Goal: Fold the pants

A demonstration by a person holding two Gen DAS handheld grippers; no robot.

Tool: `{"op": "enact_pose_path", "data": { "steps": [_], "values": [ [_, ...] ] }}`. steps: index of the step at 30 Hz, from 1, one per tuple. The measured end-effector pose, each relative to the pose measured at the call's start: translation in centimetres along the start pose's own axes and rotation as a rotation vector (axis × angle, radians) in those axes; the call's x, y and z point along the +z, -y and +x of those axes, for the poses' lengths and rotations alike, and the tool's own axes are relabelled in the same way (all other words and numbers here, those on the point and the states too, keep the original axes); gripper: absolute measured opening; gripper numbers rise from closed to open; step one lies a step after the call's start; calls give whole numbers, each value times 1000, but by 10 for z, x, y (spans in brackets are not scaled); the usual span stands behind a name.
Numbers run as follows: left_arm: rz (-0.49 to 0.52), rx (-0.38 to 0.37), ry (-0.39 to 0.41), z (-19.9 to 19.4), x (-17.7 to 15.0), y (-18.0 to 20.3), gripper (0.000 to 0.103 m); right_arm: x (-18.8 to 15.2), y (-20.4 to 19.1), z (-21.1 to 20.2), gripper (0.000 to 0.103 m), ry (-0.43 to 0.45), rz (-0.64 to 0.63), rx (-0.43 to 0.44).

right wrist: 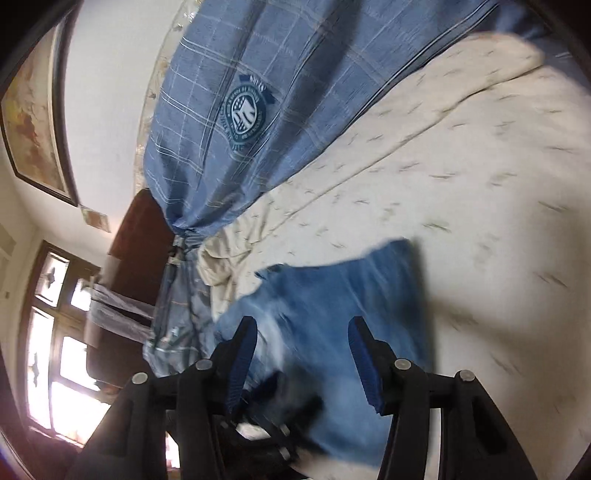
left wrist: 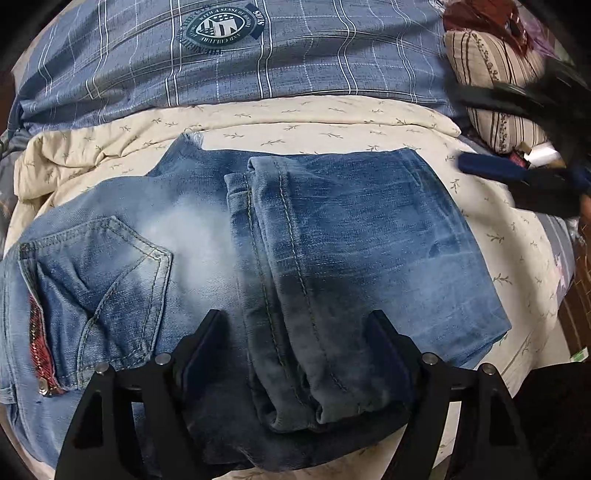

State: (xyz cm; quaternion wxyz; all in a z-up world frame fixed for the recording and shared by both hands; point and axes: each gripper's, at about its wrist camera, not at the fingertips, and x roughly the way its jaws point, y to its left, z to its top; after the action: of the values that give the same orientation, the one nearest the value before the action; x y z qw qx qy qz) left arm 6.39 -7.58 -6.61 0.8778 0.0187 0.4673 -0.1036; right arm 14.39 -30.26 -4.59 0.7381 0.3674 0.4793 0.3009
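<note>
Folded jeans (left wrist: 332,236) lie on cream quilt (left wrist: 332,122) beside plaid bedding (left wrist: 295,62).

A bed fills most of both views, spread with a cream quilt (left wrist: 332,122) printed with small grey sprigs. Behind the quilt lies a blue plaid duvet (left wrist: 258,66) bearing a round teal crest (left wrist: 221,27). To the right of the duvet sits a striped beige pillow (left wrist: 491,85), with something dark red above it.

In the right wrist view, which is tilted and blurred, a plain white wall (right wrist: 110,92) rises beyond the duvet. A dark-framed picture (right wrist: 33,118) hangs on that wall. Past the picture, a dark wooden window (right wrist: 55,332) with several panes lets in strong daylight. A dark brown headboard (right wrist: 144,236) stands between the window and the duvet.
</note>
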Motion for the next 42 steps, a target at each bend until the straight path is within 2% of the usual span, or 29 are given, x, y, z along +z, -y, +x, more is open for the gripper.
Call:
{"op": "enact_pose_path", "data": {
  "steps": [2,4,5,6,7,10,12,16,19,22,25,29,32,36,42],
  "values": [
    [5,-2,3,2,1,1,80,15,4,20,55,-23,5,-6],
    [8,-5,10,1,-1,1,80,28,19,42,54,-56,13,-93],
    [11,-6,8,1,0,0,80,31,35,54,50,-83,76,-102],
    [5,-17,9,-1,1,-1,80,33,39,58,50,-72,101,-68],
    [-11,-33,10,-3,1,-3,80,34,40,54,50,-51,104,-48],
    [-87,-78,48,-17,9,-14,80,31,31,44,50,-40,81,-62],
    [-124,-69,113,-31,18,-21,80,22,22,28,51,-8,51,-49],
    [-133,-55,146,-37,40,-19,80,-12,15,-4,53,28,28,-27],
    [-97,-2,127,-18,62,-9,80,-43,17,-22,53,27,8,-26],
    [-110,58,88,6,71,-8,80,-71,25,-33,53,34,-1,-26],
    [-129,143,-7,37,72,-16,82,-87,41,-39,53,44,28,5],
    [-134,169,-43,42,72,-17,84,-84,48,-38,55,39,44,5],
    [-179,142,-69,37,76,-21,83,-83,49,-34,55,34,53,11],
    [-188,80,15,4,65,-18,83,-83,50,-39,56,60,59,40],
    [-83,32,156,-41,30,-4,83,-85,51,-45,57,88,74,74]
  ]
}}
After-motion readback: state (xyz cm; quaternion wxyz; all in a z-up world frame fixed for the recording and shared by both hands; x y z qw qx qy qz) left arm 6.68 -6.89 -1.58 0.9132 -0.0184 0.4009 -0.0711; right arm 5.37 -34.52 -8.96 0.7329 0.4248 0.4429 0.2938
